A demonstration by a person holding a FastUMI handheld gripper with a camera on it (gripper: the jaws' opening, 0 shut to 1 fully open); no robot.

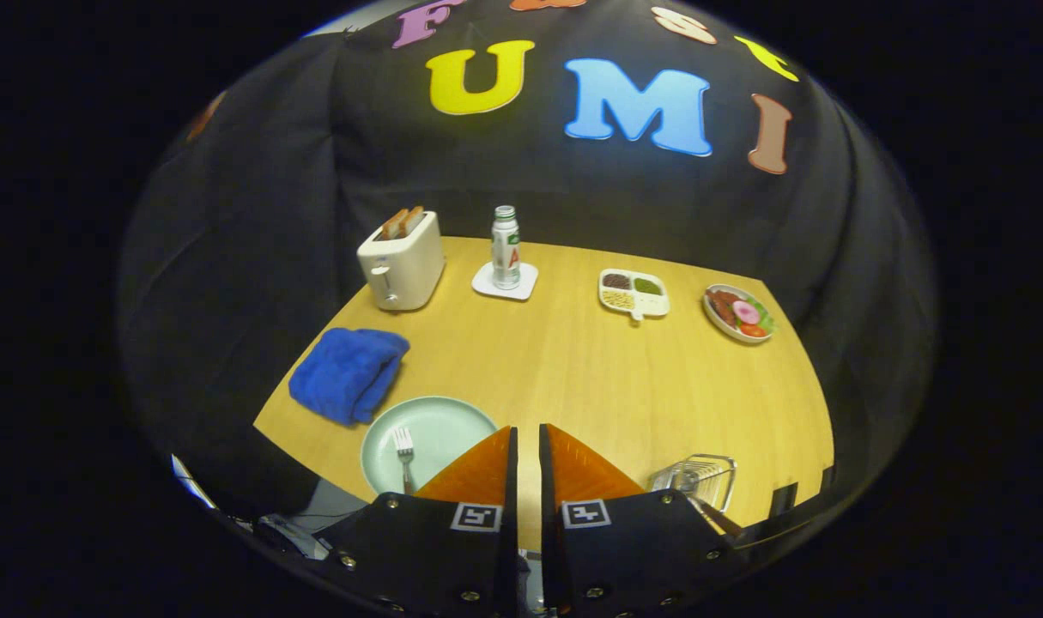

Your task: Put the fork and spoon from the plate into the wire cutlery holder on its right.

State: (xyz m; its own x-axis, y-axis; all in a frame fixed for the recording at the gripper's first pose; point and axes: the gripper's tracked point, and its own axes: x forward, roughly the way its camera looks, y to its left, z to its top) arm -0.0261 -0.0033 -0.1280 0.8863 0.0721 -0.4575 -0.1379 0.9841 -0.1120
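Yellow wooden tabletop [573,378] w/ round pale-green plate [439,425] just left of the orange fingers; clear wire cutlery holder [697,476] right of them. Silver metal fork [403,451] lies on plate; spoon can't be made out. Gripper [526,455] nearly pressed together, holding nothing. Best: spread first, approach fork handle from above, pinch mid-handle.

Smooth wooden table [573,378], shiny metal fork [404,455], fuzzy blue cloth [348,374], glossy plate [439,425], wire holder [697,479].
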